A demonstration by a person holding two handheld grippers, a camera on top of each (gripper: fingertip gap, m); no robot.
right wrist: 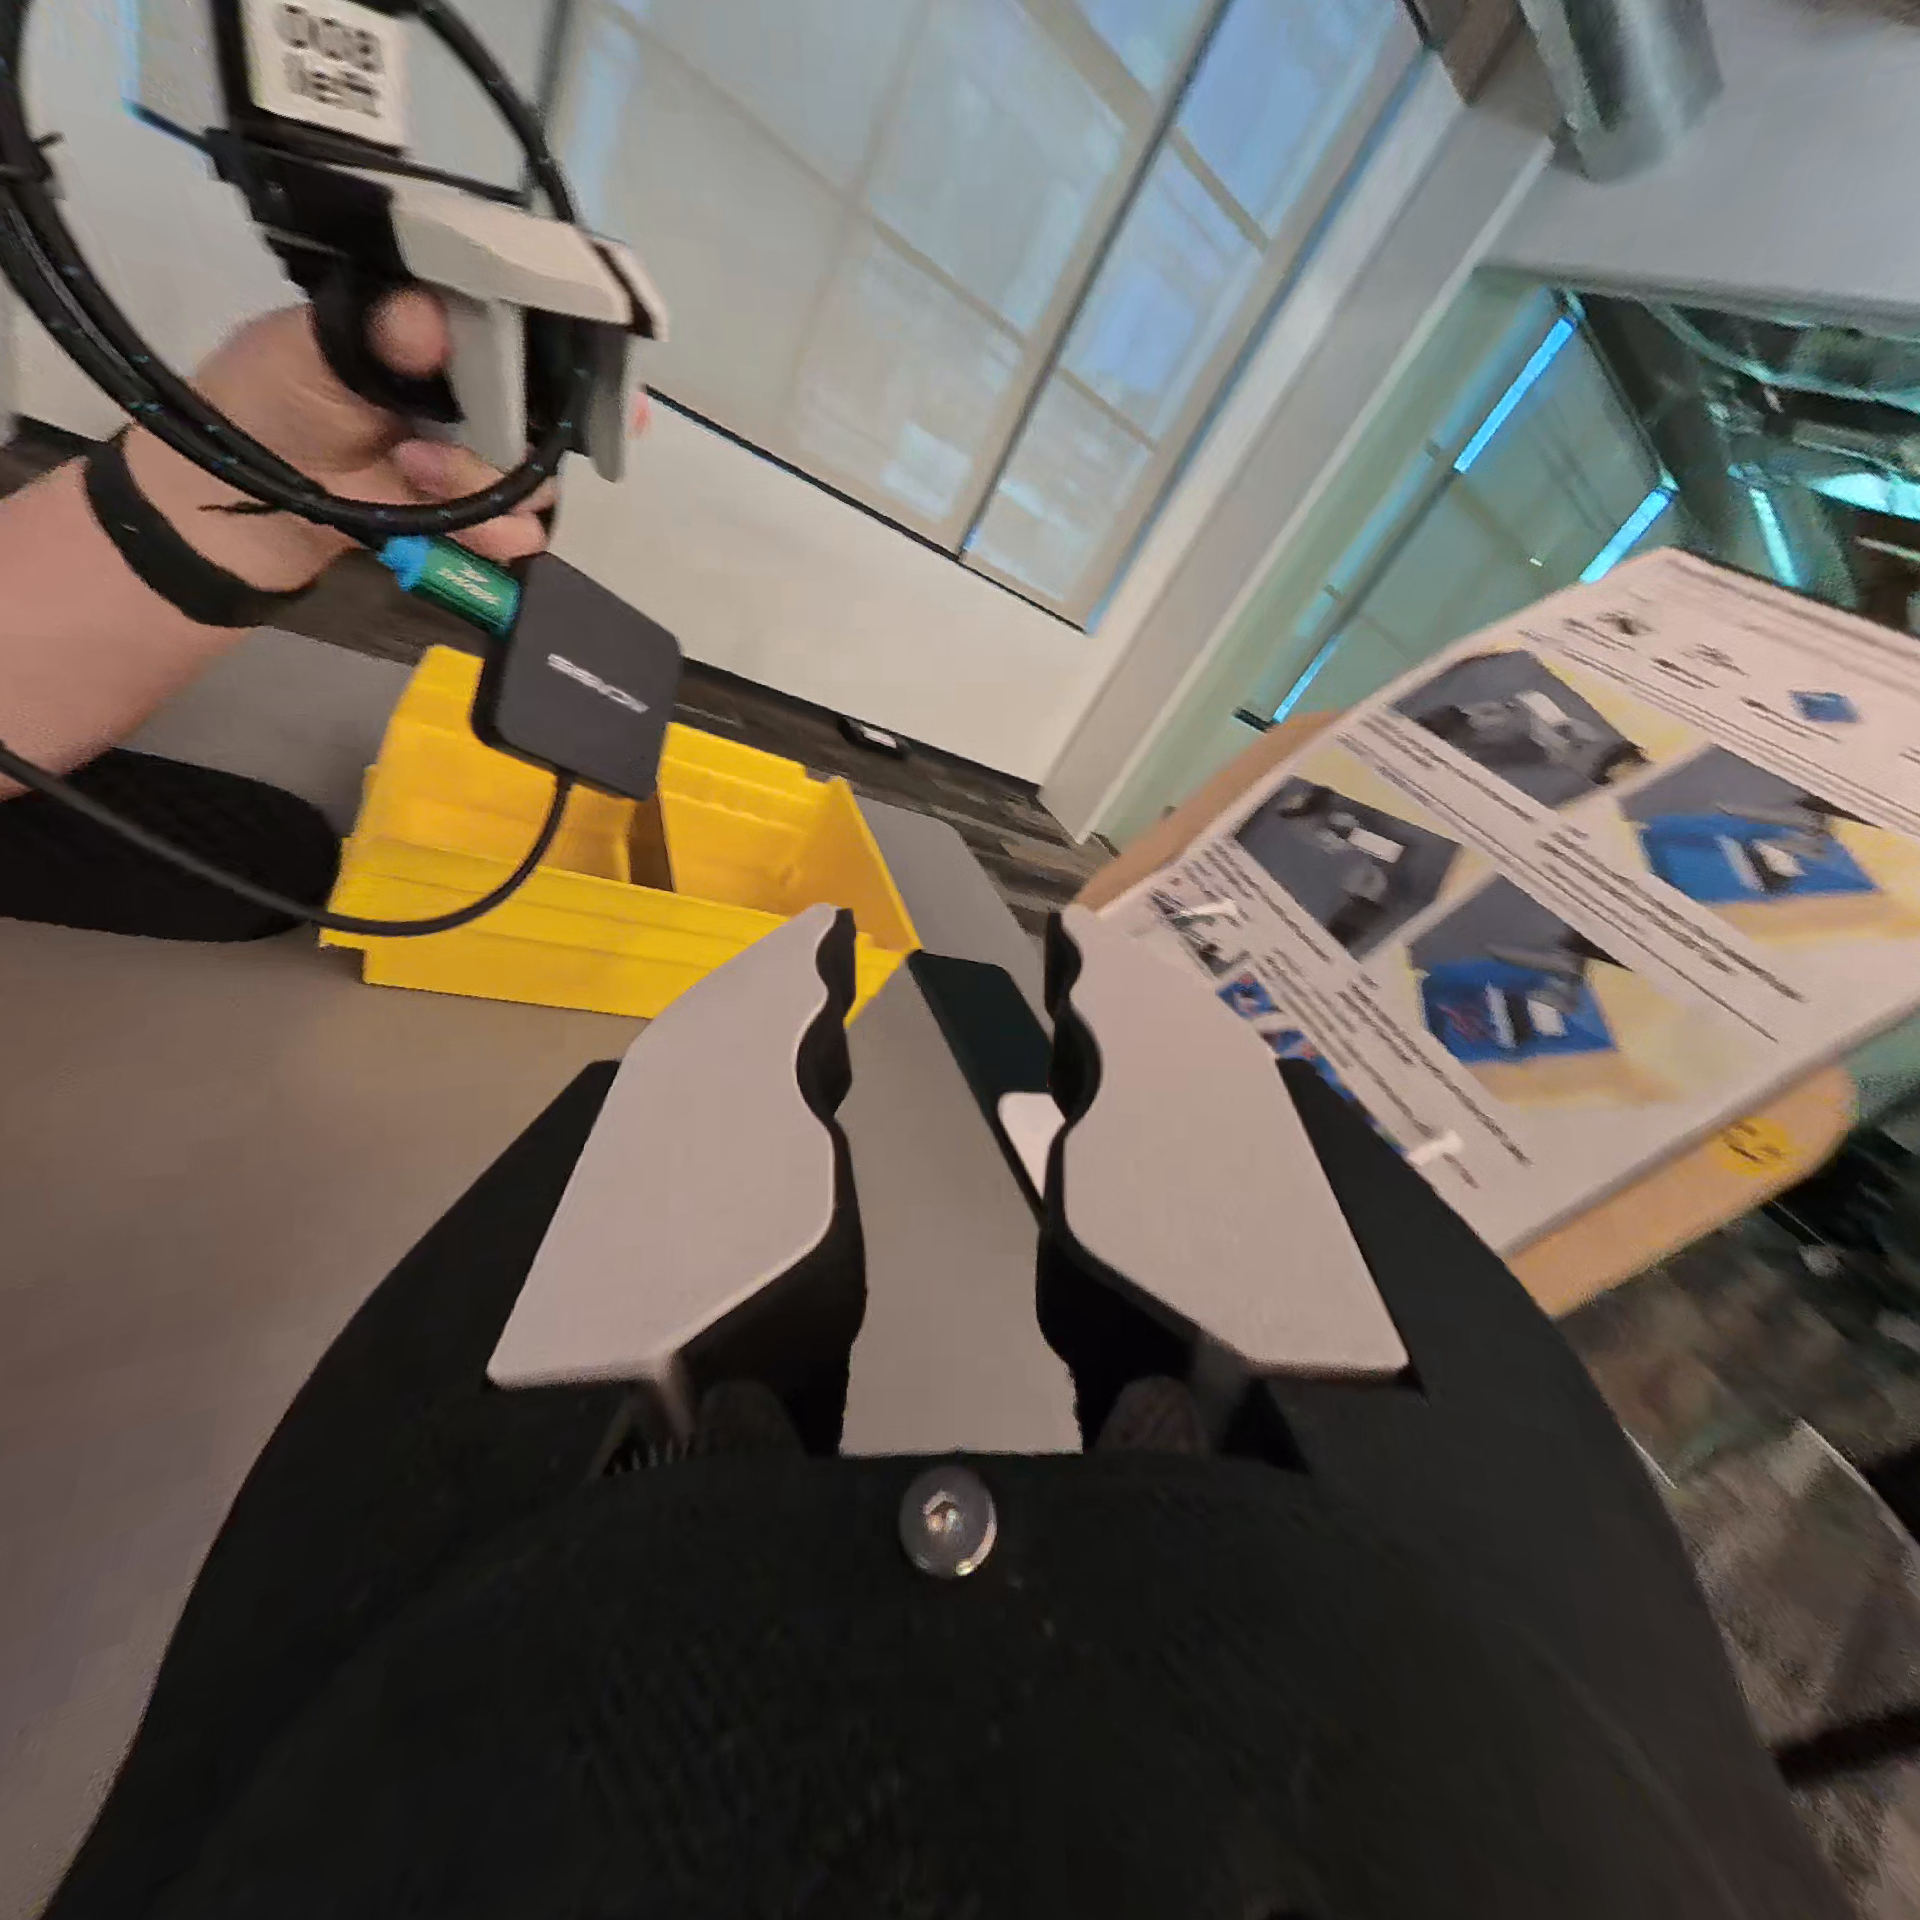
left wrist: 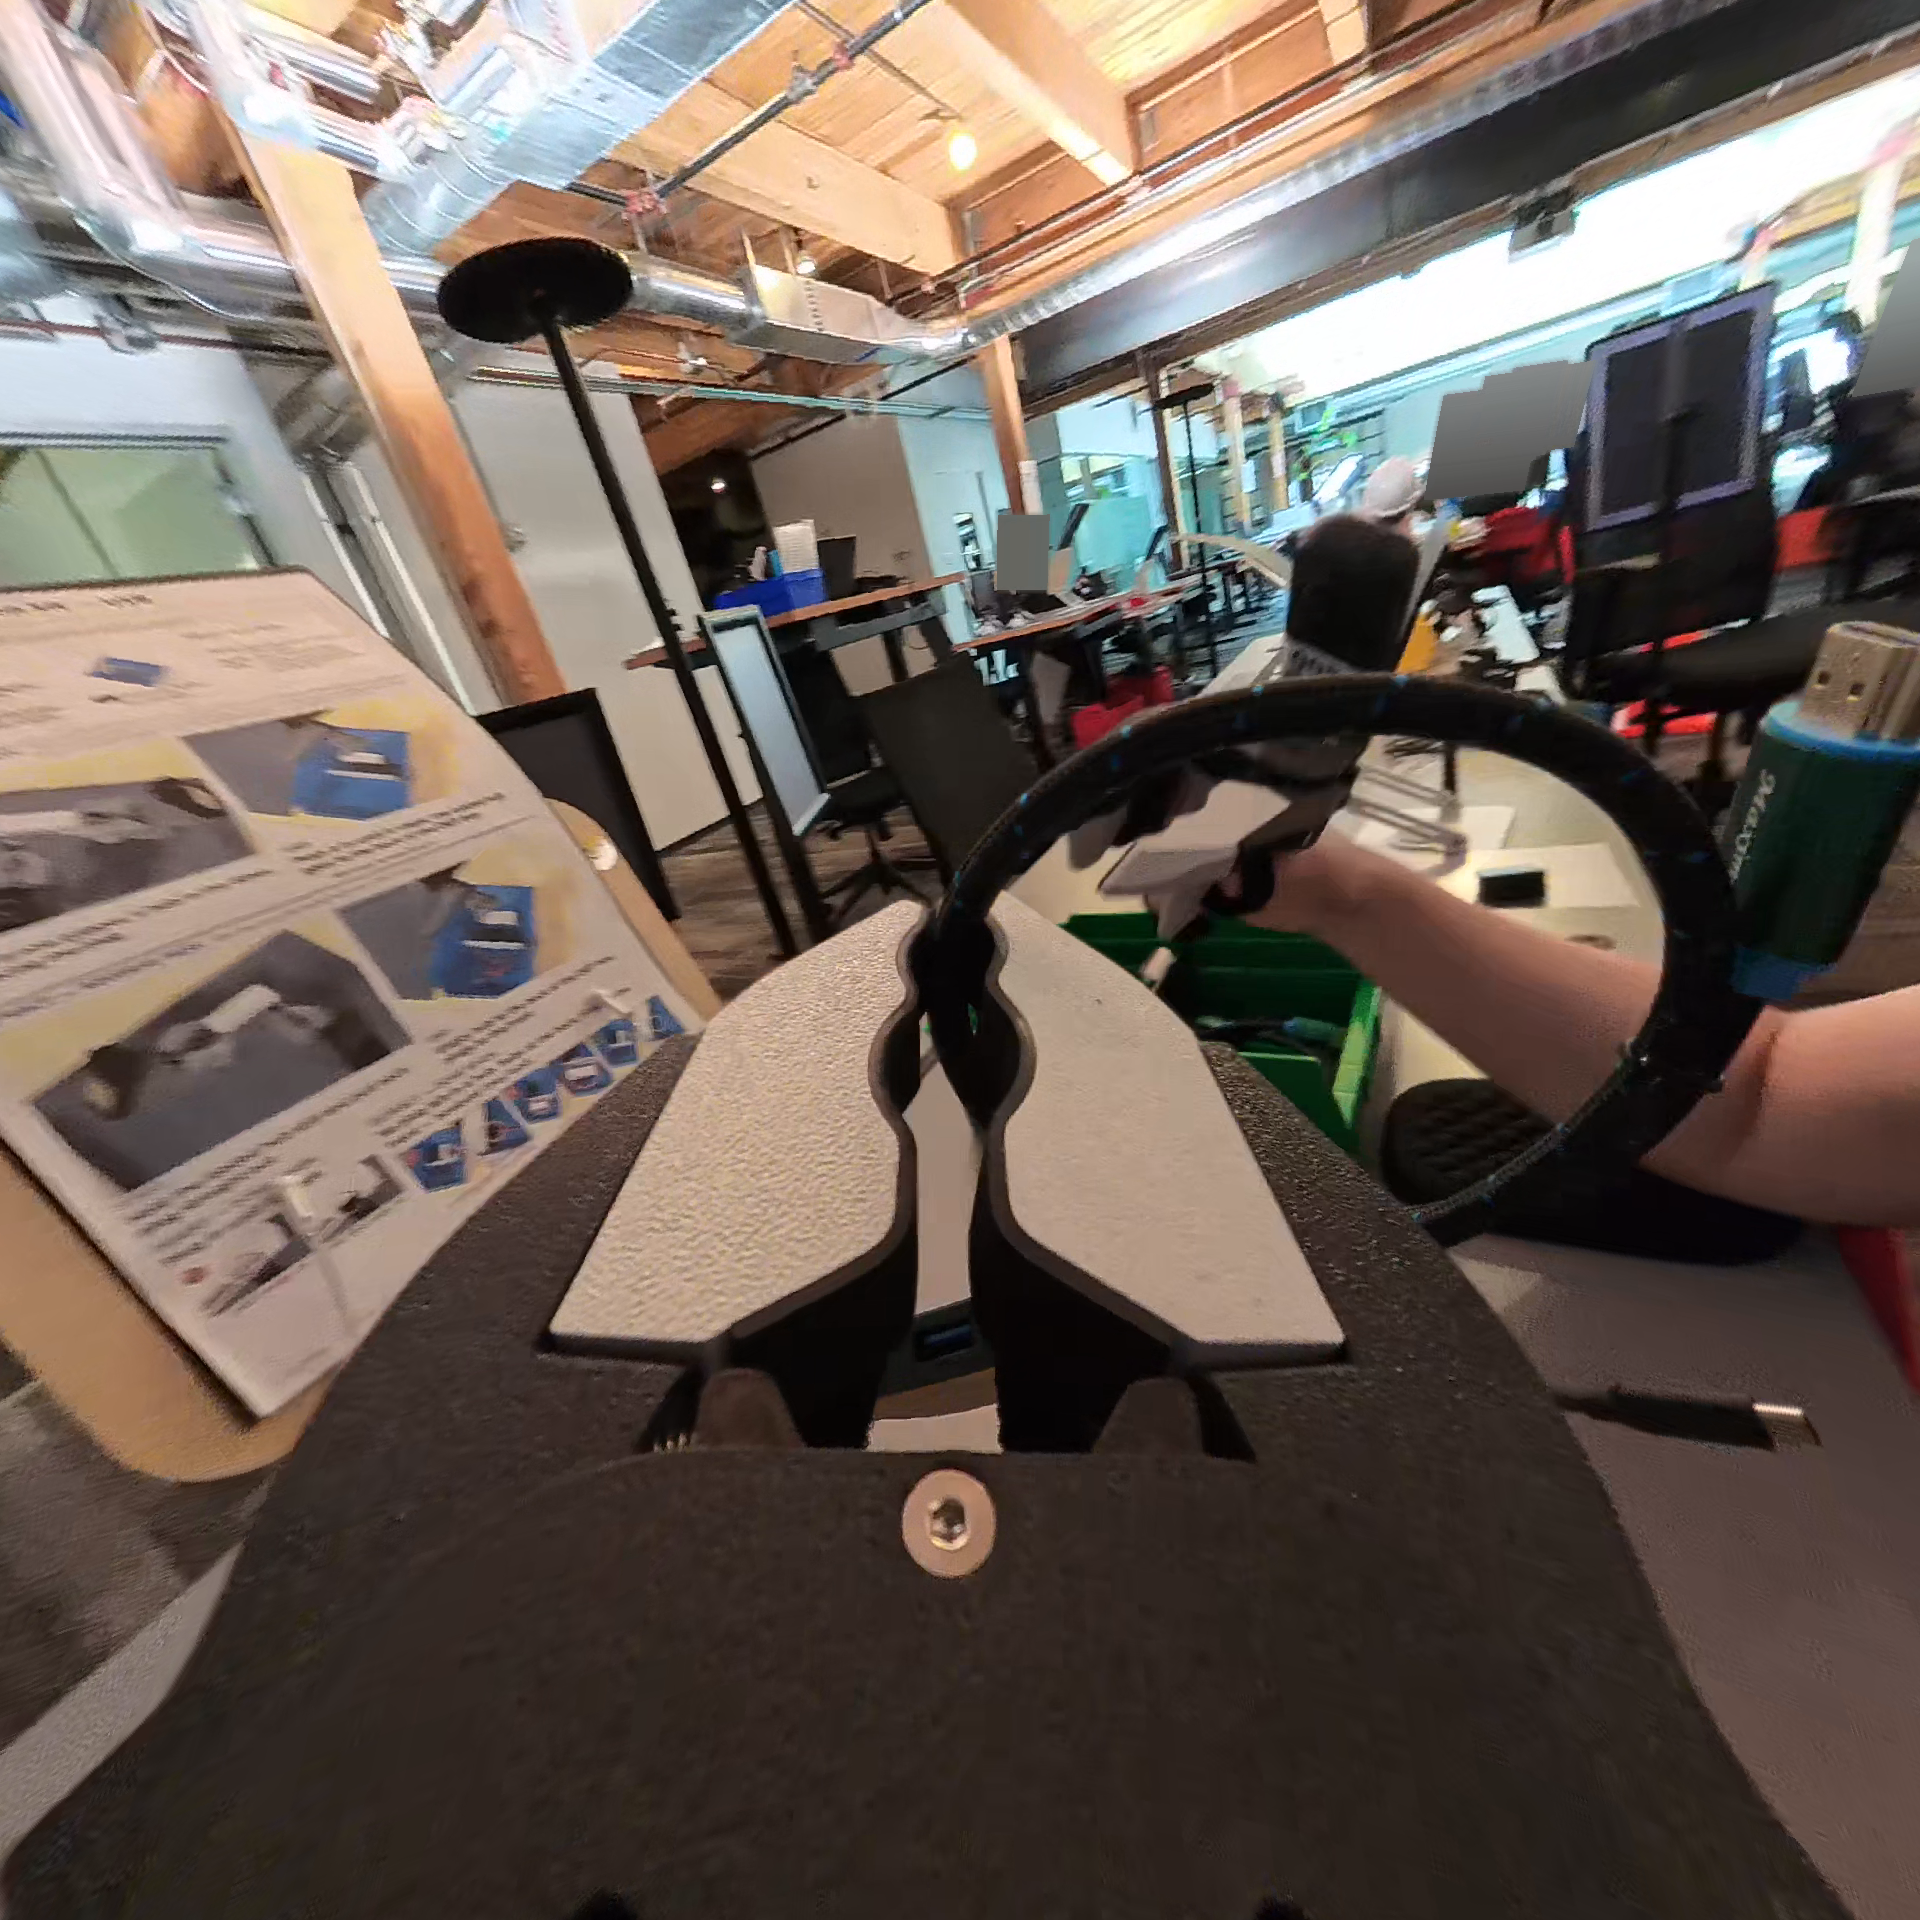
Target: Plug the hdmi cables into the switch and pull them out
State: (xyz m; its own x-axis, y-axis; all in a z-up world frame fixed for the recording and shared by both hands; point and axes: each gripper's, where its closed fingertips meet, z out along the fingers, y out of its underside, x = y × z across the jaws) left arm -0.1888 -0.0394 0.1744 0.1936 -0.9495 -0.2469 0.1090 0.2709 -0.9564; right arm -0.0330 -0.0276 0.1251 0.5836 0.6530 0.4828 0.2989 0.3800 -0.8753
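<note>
1. A grey desk (right wrist: 208, 1143) carries the work, with an instruction board (right wrist: 1558, 883) propped at one side.
2. A yellow bin (right wrist: 582, 914) sits toward the desk's far edge. A green bin (left wrist: 1288, 997) shows in the left wrist view.
3. The left gripper (left wrist: 961, 935), raised above the desk, has its jaws clamped on the braided black HDMI cable (left wrist: 1351, 717). The right gripper (right wrist: 951, 925) has its jaws apart, holding nothing.
4. The cable arcs in a springy loop from the left jaws. It looks stiff enough to hold a curve and likely to swing its ends about.
5. The small black switch (right wrist: 577, 686) appears to hang clear of the desk in front of the yellow bin. It looks light and would probably need bracing by its flat body.
6. A green-and-blue connector (right wrist: 457, 587) is seated in the switch, and a free plug (left wrist: 1860, 686) shows bare metal. The rigid connector shell looks the better hold for pulling, not the cord.
</note>
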